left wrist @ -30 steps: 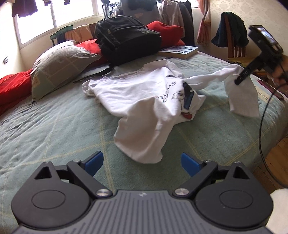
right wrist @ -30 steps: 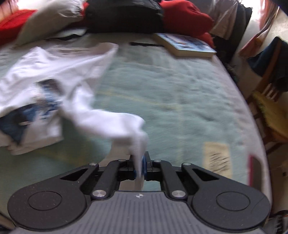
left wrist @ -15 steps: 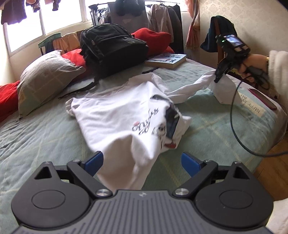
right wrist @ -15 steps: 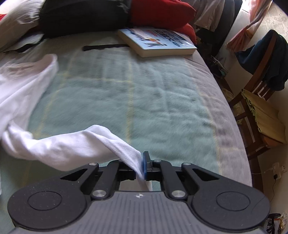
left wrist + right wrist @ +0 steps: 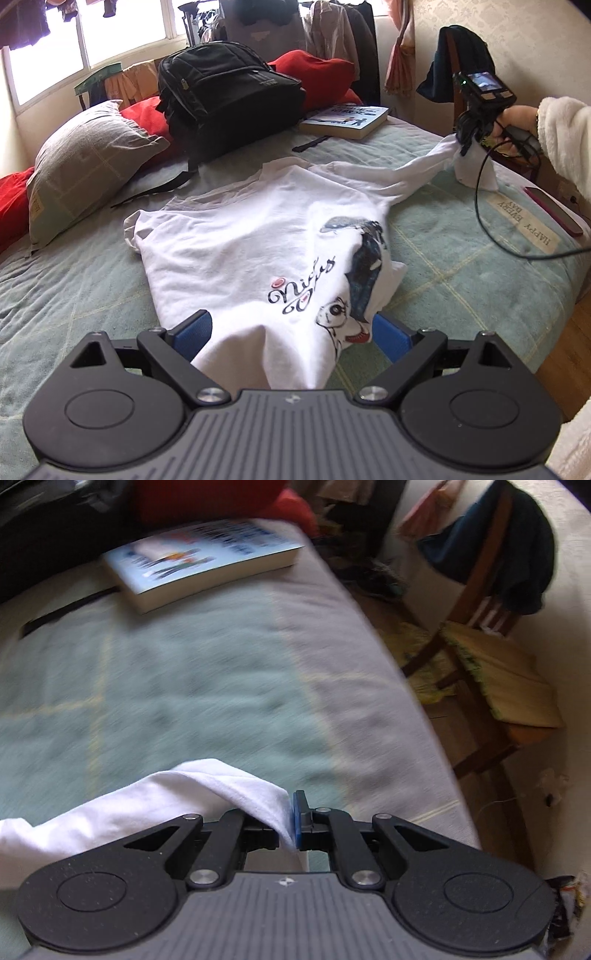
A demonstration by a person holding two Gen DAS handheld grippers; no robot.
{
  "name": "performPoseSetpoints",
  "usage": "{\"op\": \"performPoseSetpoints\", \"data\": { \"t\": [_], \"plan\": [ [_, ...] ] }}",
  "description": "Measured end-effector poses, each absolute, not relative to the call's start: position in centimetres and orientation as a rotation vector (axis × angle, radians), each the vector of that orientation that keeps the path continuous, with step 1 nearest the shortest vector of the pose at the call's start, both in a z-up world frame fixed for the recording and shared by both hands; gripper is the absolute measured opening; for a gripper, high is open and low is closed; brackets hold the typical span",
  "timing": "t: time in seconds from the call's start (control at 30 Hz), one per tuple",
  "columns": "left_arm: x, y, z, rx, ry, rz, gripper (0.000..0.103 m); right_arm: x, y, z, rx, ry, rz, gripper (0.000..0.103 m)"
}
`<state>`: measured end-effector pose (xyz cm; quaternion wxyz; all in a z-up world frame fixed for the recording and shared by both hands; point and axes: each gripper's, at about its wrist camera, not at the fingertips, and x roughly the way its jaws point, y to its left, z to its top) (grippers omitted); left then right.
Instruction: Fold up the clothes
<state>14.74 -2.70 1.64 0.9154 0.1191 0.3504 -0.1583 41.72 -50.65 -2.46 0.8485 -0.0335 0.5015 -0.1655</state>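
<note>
We see right gripper [image 5: 291, 821] jaws pinching t-shirt [image 5: 258, 254] sleeve near bed [image 5: 461, 266] edge; left gripper [image 5: 291, 332] jaws spread astride hem.

- My bed [image 5: 92, 295] wears a pale green blanket with thin yellow lines.
- Bright windows [image 5: 122, 37] sit behind it.
- Clothes hang on a rack [image 5: 332, 33] by my patterned cream wall [image 5: 517, 33].
- A wooden chair [image 5: 491, 657] stands on the wood floor [image 5: 565, 347].
</note>
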Motion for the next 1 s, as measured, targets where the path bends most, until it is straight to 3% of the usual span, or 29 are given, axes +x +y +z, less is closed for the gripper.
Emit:
{"op": "performPoseSetpoints", "data": {
  "t": [0.2, 0.27, 0.33, 0.53, 0.77, 0.87, 1.0],
  "plan": [
    [15.5, -2.6, 1.4, 0.230, 0.729, -0.313, 0.093, 43.2, -53.6, -1.3, -0.015, 0.974, -0.466, 0.010],
    [15.6, -2.6, 1.4, 0.225, 0.734, -0.309, 0.093, 43.5, -54.2, -1.5, -0.009, 0.964, -0.490, 0.016],
    [15.5, -2.7, 1.4, 0.232, 0.734, -0.311, 0.093, 43.9, -54.0, -2.0, -0.030, 0.974, -0.490, 0.031],
    [15.3, -2.8, 1.9, 0.233, 0.721, -0.318, 0.093, 43.2, -54.4, -2.8, -0.032, 1.015, -0.485, 0.047],
    [15.0, -2.7, 2.1, 0.242, 0.714, -0.318, 0.093, 40.5, -54.8, -2.3, 0.071, 1.018, -0.430, 0.049],
    [14.9, -2.8, 1.9, 0.243, 0.718, -0.316, 0.094, 39.8, -53.1, -2.4, 0.108, 1.022, -0.303, 0.063],
    [14.5, -3.0, 1.6, 0.260, 0.732, -0.304, 0.094, 40.7, -50.8, -4.5, 0.002, 1.091, -0.276, 0.063]
  ]
}}
